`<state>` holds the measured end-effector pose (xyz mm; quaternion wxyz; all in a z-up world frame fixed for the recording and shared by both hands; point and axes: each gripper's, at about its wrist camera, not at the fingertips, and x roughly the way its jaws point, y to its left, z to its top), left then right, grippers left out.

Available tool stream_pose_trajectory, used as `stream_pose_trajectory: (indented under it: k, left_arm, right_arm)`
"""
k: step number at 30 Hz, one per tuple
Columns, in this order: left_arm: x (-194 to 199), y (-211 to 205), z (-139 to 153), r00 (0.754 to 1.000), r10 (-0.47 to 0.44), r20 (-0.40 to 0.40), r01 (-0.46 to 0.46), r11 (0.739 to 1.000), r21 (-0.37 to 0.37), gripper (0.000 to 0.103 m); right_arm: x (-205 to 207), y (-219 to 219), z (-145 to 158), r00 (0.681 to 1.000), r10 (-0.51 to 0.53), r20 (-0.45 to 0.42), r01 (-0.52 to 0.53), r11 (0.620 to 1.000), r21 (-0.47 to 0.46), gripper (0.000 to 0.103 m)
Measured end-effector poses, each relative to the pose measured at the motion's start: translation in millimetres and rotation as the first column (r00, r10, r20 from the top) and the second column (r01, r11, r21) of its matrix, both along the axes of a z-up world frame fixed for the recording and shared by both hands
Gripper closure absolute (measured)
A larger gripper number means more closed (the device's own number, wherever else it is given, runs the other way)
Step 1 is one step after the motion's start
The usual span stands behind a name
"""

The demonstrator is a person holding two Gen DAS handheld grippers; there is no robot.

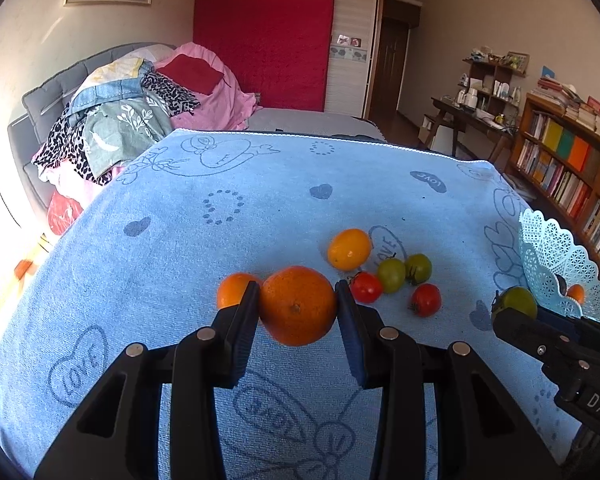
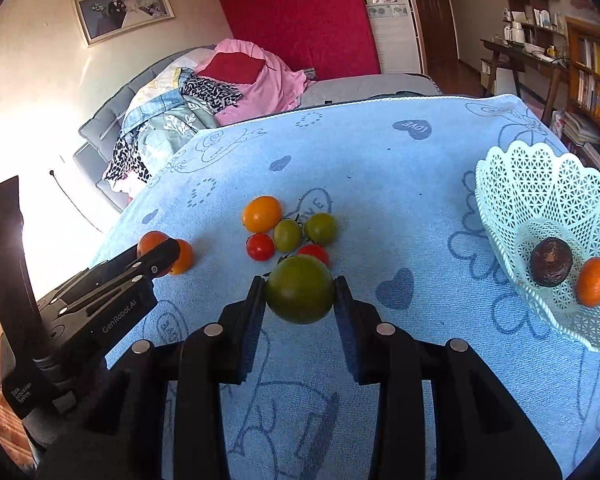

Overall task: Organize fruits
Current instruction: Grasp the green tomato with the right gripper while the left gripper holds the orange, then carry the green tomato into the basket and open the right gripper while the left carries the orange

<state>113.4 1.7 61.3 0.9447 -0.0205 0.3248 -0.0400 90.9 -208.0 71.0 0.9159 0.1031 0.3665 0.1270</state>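
Both tongs loaded: left gripper (image 1: 297, 304) clamped on an orange (image 1: 298, 305); right gripper (image 2: 299, 294) clamped on a green tomato (image 2: 299, 294).

Keep your squeeze gentle, since the smooth tomato skin bruises more easily than dimpled peel. Carry the tomato toward the white lattice basket (image 2: 512, 184) at the frame's right edge, already holding two fruits. More round tomatoes (image 2: 288, 234) wait mid-frame on the blue terry towel (image 2: 380, 184).

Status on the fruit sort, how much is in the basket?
Done: a dark fruit and a small orange sit in the white basket.
In hand: left gripper clamps a big orange; right gripper clamps a green tomato.
Left: six fruits on the blue towel.
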Motion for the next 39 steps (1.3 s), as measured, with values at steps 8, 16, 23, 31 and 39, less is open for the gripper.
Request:
stream_pose_trajectory:
  k: [8, 16, 23, 31, 39]
  left_arm:
    - [-9, -17, 14, 0.999, -0.044, 0.020, 0.044, 0.999, 0.005, 0.064]
    - [-17, -43, 27, 0.994, -0.100, 0.043, 0.099, 0.995, 0.023, 0.064]
    - [-24, -72, 35, 0.985, -0.161, 0.058, 0.158, 0.986, 0.048, 0.064]
    - [-30, -113, 39, 0.969, -0.238, 0.059, 0.233, 0.969, 0.088, 0.064]
    - [-35, -161, 43, 0.939, -0.340, 0.055, 0.334, 0.937, 0.102, 0.064]
  right_arm:
    - [-19, -37, 20, 0.996, -0.075, 0.058, 0.074, 0.997, 0.021, 0.067]
    - [-40, -90, 34, 0.975, -0.196, 0.103, 0.191, 0.980, 0.058, 0.067]
    - [-56, -141, 36, 0.944, -0.308, 0.116, 0.299, 0.950, 0.090, 0.067]
    - [-66, -186, 31, 0.911, -0.402, 0.096, 0.390, 0.912, 0.124, 0.067]
    - [-63, -210, 22, 0.894, -0.446, 0.052, 0.437, 0.891, 0.125, 0.067]
